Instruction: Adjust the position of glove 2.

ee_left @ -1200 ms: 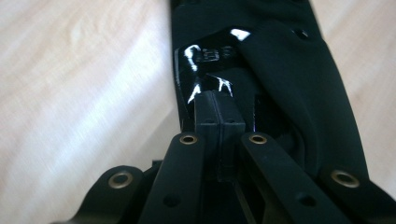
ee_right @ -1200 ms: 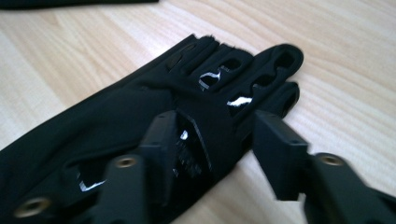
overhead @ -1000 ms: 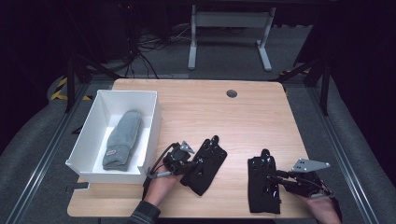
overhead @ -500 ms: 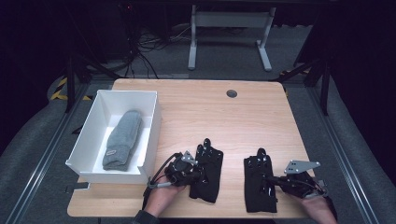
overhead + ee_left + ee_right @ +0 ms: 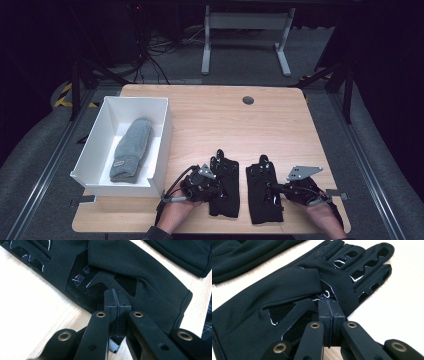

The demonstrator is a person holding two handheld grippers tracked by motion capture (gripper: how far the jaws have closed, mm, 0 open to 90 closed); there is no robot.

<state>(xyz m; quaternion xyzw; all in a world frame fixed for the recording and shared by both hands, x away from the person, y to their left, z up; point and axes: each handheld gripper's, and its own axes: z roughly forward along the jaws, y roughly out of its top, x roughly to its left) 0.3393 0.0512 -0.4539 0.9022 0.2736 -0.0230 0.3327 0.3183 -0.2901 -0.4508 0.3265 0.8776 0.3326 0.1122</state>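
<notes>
Two black gloves now lie closer together at the near edge; left gripper and right gripper each pinch one

I am looking along my left gripper, whose two black jaws are pressing flat together with no gap between them. Their tips are resting on a black glove that is lying across the wooden table, right beside a fold in its cloth. Shiny printed patches are showing on the glove. Another black glove is lying at the upper right, apart from the first.
</notes>
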